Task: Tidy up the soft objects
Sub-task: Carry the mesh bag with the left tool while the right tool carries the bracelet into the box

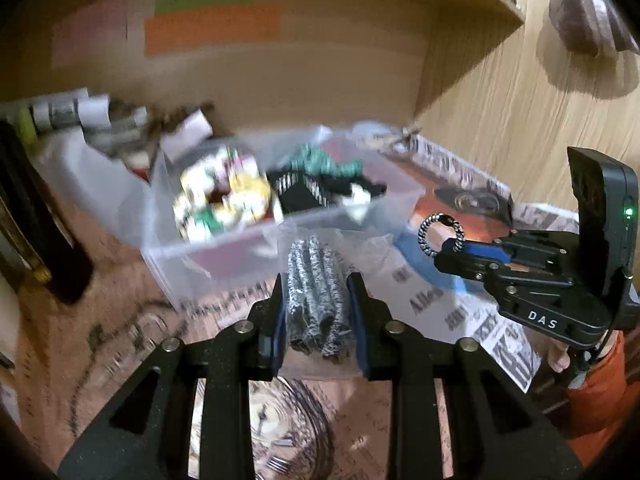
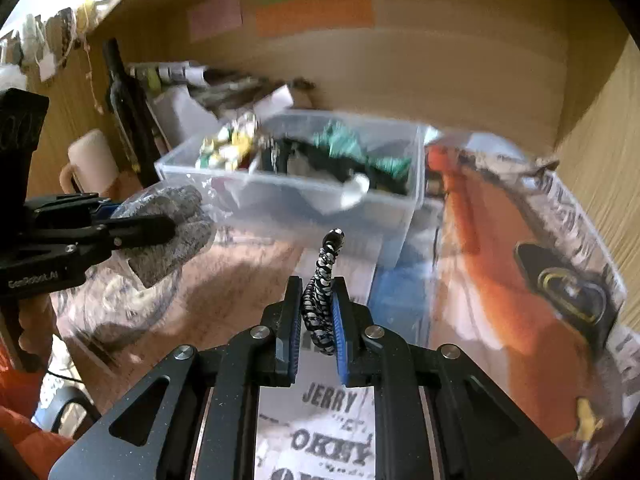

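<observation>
Both claws are raised above the counter (image 2: 240,280), in front of a clear plastic bin (image 2: 288,192) of soft items. Left claw (image 1: 318,312) pinches a clear bag of speckled grey rolled cloth (image 1: 316,296) between its blue pads; the rolls' long axis runs forward along the fingers, toward the bin. Right claw (image 2: 316,320), pressed nearly together, pinches a black-and-white braided cord loop (image 2: 322,292), which stands up between the pads, its beaded end uppermost.
</observation>
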A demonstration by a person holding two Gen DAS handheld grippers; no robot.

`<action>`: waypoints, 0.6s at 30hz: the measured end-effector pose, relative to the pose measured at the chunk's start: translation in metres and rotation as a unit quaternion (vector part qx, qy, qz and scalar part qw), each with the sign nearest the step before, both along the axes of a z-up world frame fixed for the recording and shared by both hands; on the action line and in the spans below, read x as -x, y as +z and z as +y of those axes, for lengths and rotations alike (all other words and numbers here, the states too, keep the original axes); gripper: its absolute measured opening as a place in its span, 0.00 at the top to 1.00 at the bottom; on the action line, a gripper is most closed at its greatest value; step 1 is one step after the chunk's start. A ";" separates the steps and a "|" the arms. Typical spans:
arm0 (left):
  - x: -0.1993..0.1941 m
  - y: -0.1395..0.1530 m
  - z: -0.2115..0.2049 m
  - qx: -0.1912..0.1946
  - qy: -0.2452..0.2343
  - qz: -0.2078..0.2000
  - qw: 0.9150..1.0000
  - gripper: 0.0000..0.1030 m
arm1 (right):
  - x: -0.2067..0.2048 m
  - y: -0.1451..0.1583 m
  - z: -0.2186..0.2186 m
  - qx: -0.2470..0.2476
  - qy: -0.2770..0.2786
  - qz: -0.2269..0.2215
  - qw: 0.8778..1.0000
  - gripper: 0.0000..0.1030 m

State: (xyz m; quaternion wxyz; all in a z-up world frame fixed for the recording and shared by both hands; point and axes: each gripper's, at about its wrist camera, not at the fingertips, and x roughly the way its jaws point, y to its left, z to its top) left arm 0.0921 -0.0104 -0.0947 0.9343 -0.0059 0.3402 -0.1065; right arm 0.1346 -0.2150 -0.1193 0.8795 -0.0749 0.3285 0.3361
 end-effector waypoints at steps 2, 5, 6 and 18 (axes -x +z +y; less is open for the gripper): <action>0.000 0.011 -0.002 -0.003 0.002 -0.017 1.000 0.73 | 0.000 0.009 -0.001 -0.010 -0.002 -0.010 1.000 0.87; -0.001 0.026 -0.002 -0.003 0.009 -0.040 0.999 0.73 | -0.001 0.023 -0.004 -0.029 -0.004 -0.026 0.999 0.87; -0.002 0.030 0.000 -0.002 0.013 -0.047 0.999 0.73 | -0.001 0.027 -0.005 -0.036 -0.004 -0.031 0.999 0.87; -0.025 0.059 0.004 -0.010 0.042 -0.105 0.994 0.73 | -0.018 0.063 0.003 -0.070 0.002 -0.079 0.994 0.87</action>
